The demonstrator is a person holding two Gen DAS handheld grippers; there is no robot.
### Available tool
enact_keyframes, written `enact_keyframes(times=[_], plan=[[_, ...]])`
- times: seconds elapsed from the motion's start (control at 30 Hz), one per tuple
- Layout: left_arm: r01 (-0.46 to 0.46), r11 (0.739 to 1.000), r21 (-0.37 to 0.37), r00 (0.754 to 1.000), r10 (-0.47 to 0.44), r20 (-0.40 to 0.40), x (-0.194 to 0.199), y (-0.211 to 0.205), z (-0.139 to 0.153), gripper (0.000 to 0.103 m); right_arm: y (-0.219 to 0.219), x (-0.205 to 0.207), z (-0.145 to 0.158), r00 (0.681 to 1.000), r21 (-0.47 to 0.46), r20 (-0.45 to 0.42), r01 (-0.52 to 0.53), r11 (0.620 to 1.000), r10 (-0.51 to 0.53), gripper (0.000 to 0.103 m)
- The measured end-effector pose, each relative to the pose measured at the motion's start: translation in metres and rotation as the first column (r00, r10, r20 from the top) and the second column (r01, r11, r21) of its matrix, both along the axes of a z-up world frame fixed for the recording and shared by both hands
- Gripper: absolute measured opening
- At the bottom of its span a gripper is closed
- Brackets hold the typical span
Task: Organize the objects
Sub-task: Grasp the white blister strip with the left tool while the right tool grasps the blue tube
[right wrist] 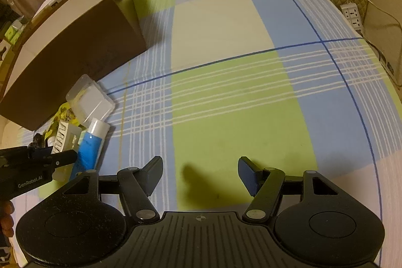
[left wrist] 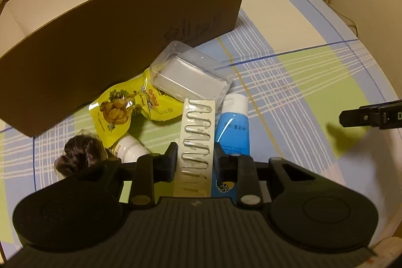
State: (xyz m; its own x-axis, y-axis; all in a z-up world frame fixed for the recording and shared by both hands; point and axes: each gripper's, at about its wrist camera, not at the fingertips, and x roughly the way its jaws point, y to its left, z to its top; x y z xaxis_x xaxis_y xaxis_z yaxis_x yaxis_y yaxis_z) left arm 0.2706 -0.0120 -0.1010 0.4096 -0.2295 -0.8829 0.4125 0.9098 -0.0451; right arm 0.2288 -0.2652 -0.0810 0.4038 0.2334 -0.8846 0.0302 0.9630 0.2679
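Left wrist: left tongs (left wrist: 193,155) clamped on the blister strip (left wrist: 197,142), in the pile on the checked tabletop (left wrist: 289,72) against the brown box (left wrist: 120,42). Blue tube (left wrist: 232,127) touches its right side, clear case (left wrist: 191,74) and yellow snack pouch (left wrist: 125,109) beyond.

Right wrist: right tongs (right wrist: 199,175) half open, empty, over bare cloth. Pile sits at the tabletop's left edge by the box (right wrist: 75,47).

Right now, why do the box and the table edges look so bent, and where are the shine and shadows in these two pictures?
Left wrist view: the fisheye lens bows the brown cardboard box, and glare streaks the blue tube and the clear plastic case. Right wrist view: the checked tablecloth curves toward the corners, and the right gripper casts a dark shadow beneath it under warm yellowish light.
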Motion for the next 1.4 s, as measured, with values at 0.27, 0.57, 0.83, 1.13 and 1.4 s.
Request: enact_keyframes(times=[0.27,0.57,0.83,1.13,1.4], plan=[[-0.055,0.997,-0.052,0.997,0.057,0.048,-0.018,0.025,0.027,0.024,0.035,0.003,0.001,0.997,0.047,0.018,-0.072,0.996,0.071,0.063],[-0.192,0.981,-0.035,0.977,0.194,0.086,-0.032,0.076,0.046,0.024,0.106,0.013,-0.009,0.98,0.114,0.038,-0.201,0.973,0.198,0.063],[-0.345,0.939,0.001,0.934,0.343,0.104,-0.034,0.123,0.042,0.024,0.147,0.03,-0.017,0.984,0.037,0.053,-0.172,0.984,0.17,0.056],[-0.483,0.874,0.046,0.875,0.48,0.066,-0.036,0.155,0.017,0.024,0.161,0.036,-0.029,0.978,-0.08,0.061,-0.194,0.978,0.199,0.042],[-0.495,0.867,0.053,0.869,0.493,0.045,-0.038,0.156,0.011,0.024,0.16,0.034,-0.026,0.932,-0.17,0.059,-0.343,0.924,0.357,0.035]])
